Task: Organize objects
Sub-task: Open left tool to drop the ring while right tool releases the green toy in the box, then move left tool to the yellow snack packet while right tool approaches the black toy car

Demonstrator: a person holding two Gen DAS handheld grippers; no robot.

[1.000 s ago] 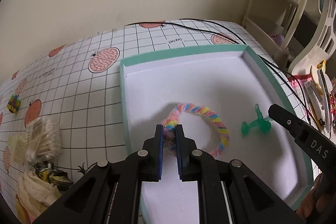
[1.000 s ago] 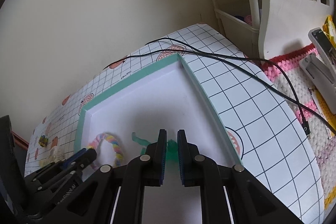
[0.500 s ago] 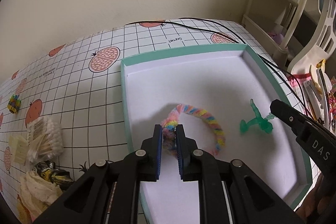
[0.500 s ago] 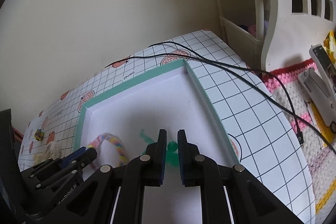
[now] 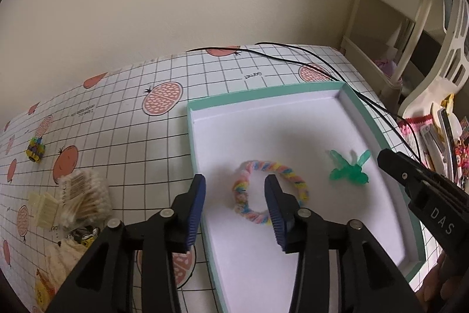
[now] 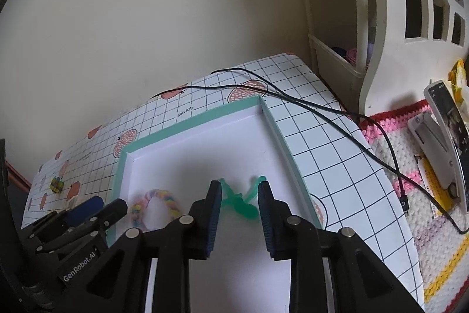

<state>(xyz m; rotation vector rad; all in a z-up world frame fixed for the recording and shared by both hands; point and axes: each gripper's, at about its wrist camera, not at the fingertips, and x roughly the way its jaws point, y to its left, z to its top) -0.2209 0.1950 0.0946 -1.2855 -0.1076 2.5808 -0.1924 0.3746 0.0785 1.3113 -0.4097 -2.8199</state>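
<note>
Lying flat on the white floor of the teal-rimmed tray (image 5: 378, 134), the pastel twisted chenille ring (image 5: 271, 192) sits between the spread blue pads of my left gripper (image 5: 234, 195), which is released and clasps nothing, its left finger over the tray's near-left rim. My right gripper (image 6: 239, 198) is likewise released, jaws parted on either side of the translucent green plastic piece (image 6: 240, 200), a winged, glossy shape resting on the tray floor to the right of the fuzzy ring and apart from it. Both tools point forward and downward over the grid-patterned tablecloth (image 5: 117, 119), mine held low, side by side.
</note>
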